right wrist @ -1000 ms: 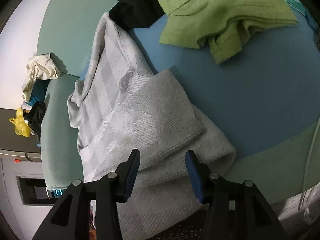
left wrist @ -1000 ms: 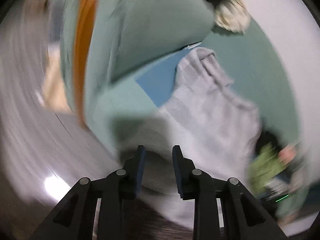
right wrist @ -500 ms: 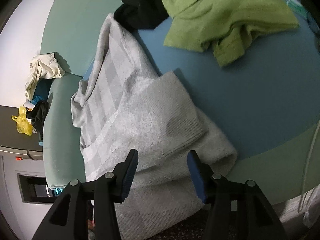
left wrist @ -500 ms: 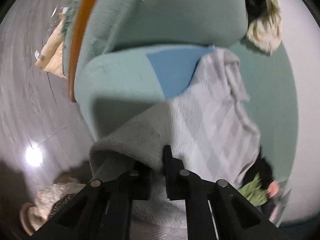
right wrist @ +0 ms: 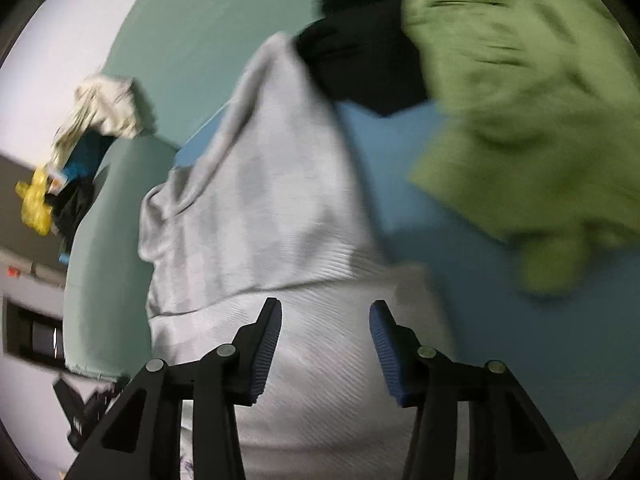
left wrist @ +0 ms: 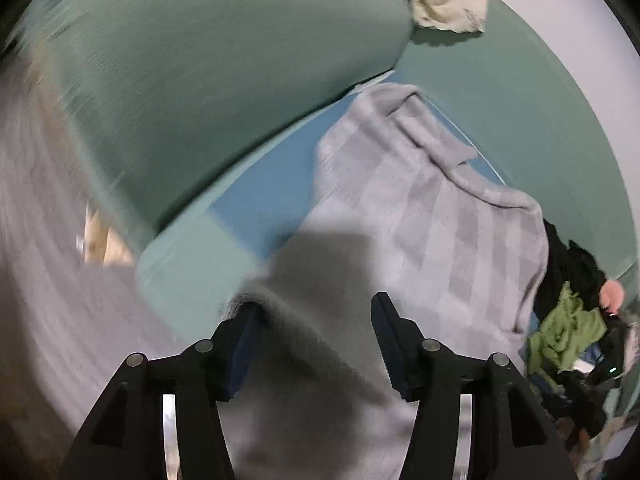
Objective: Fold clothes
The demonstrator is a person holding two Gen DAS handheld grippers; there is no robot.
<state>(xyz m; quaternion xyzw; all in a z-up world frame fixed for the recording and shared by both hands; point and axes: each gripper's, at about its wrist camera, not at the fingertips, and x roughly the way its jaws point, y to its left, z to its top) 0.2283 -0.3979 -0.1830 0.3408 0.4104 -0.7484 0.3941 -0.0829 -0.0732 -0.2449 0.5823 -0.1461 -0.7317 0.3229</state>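
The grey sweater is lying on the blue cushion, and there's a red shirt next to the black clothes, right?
Not quite: the shirt is green, not red, as the right wrist view shows. The rest holds: the grey sweater lies on the blue cushion, and the green shirt sits next to the black clothes.

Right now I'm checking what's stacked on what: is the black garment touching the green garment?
Touching. In the right wrist view the green garment overlaps the edge of the black garment with no blue cushion showing between them, though the frame is blurred.

Both wrist views look down, close, from opposite ends — sharing the grey sweater (left wrist: 432, 216).
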